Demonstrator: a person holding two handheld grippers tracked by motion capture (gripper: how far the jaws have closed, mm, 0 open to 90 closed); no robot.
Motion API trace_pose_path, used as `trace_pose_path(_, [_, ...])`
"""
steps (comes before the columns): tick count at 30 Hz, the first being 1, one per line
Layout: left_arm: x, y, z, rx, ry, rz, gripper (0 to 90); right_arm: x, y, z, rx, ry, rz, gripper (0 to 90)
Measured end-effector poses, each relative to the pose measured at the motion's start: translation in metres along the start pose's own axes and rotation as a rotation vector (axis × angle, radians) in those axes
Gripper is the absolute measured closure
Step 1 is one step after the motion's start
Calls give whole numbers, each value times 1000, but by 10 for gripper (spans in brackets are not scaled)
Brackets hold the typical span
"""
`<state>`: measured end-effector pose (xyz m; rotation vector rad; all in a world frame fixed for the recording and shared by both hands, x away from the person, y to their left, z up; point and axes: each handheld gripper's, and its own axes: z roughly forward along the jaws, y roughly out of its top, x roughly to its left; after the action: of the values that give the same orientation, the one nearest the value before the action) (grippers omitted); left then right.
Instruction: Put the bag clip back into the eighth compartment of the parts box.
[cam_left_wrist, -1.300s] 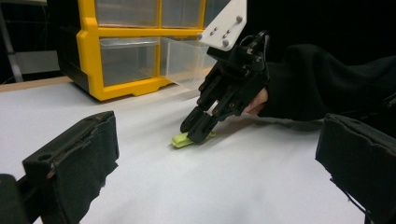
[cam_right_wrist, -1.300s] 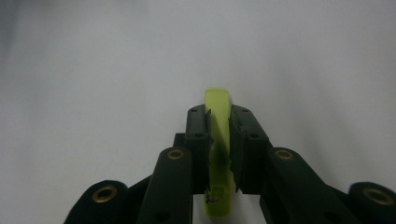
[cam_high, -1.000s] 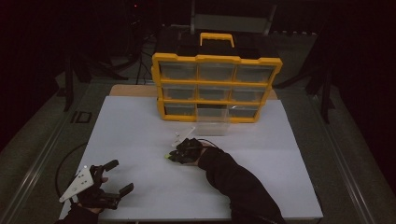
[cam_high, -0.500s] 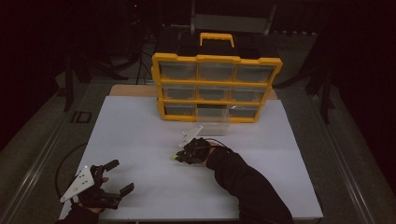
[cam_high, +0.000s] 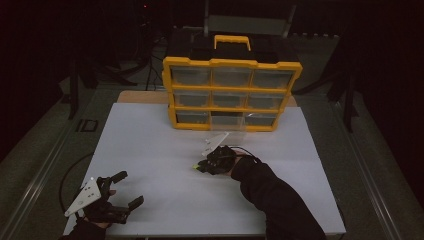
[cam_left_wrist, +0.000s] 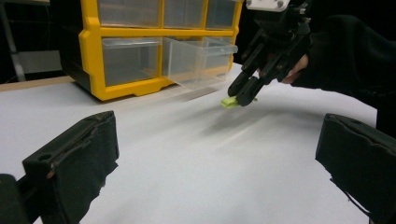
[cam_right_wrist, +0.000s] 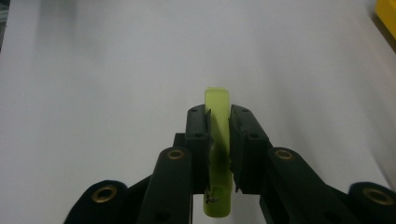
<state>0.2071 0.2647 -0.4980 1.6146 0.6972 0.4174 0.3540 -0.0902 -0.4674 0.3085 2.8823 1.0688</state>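
One yellow-green strip clamped in right gripper, low over the white table, in front of one yellow nine-drawer organizer. Left gripper wide apart, empty. Strip too small to identify

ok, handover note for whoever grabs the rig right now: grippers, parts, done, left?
Right gripper: jaws shut on the small flat yellow-green plastic piece, low over the white table, in front of the yellow organiser with clear drawers.
Left gripper: jaws open, holding nothing, at the table's near left corner.
Done: piece gripped; one clear plastic drawer in the bottom row is pulled out.
Left, likely: carry the piece to that open drawer, release it, push the drawer shut.
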Motion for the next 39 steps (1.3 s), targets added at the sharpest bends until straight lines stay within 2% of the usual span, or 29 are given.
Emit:
trace_pose_path(16, [0,0,1,3,0,-2,2,2,-1,-40,16,-18,-16,786])
trace_pose_path(31, [0,0,1,4,1,-1,2,-6,4,-86,1,-78,-33,786])
trace_pose_path(39, [0,0,1,5,1,1,2,-10,10,-104,-11,-104,-36,785])
